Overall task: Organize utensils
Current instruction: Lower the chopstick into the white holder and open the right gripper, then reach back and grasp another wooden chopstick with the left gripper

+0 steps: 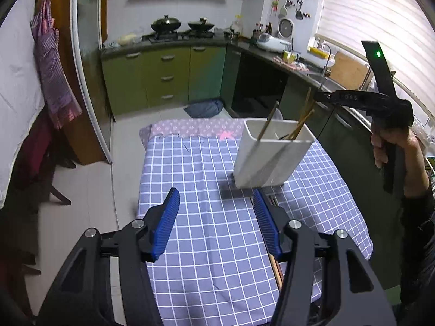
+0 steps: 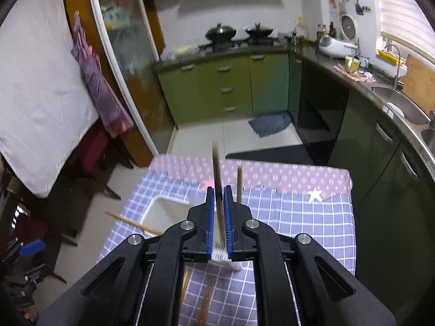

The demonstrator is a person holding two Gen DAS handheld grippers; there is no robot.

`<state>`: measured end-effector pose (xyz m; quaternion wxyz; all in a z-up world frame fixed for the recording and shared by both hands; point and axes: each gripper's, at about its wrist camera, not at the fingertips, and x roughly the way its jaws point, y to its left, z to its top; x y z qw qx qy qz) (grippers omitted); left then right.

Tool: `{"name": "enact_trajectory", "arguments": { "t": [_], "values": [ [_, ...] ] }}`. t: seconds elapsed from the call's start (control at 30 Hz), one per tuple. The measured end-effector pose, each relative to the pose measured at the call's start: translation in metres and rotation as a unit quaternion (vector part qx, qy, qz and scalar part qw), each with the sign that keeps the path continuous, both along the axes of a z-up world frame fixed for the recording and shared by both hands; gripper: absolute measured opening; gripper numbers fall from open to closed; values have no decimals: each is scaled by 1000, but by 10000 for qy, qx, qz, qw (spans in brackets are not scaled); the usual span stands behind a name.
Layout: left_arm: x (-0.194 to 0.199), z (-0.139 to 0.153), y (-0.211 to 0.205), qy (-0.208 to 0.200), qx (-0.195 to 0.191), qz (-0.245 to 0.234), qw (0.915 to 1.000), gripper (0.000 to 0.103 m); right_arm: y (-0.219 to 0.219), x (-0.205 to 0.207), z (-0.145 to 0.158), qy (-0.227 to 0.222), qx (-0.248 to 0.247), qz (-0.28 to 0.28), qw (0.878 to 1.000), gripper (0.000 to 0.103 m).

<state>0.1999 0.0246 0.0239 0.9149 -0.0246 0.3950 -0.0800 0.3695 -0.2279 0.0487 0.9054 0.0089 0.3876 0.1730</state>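
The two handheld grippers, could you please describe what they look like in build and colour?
Both are black plastic frames with silver bolts and blue ribbed pads on the fingers: left gripper, right gripper. Seen from the left wrist view, the right unit has a pistol-style handle, a green indicator light, and a bare hand above a dark sleeve.
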Motion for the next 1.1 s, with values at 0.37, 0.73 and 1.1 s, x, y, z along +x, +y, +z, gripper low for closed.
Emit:
{"name": "enact_trajectory", "arguments": {
  "t": [0.37, 0.73, 1.1],
  "values": [
    [17, -47, -38, 626, 212, -275, 9974, 57, -37, -116, 9, -366, 330, 475, 9977, 28],
    [53, -127, -86, 1712, 543, -290, 9833, 49, -83, -155, -131, 432, -89, -277, 9986, 28],
    [84, -179, -102, 2600, 510, -88, 9642, 35, -107, -154, -161, 780, 252, -349, 9960, 33]
  ]
}}
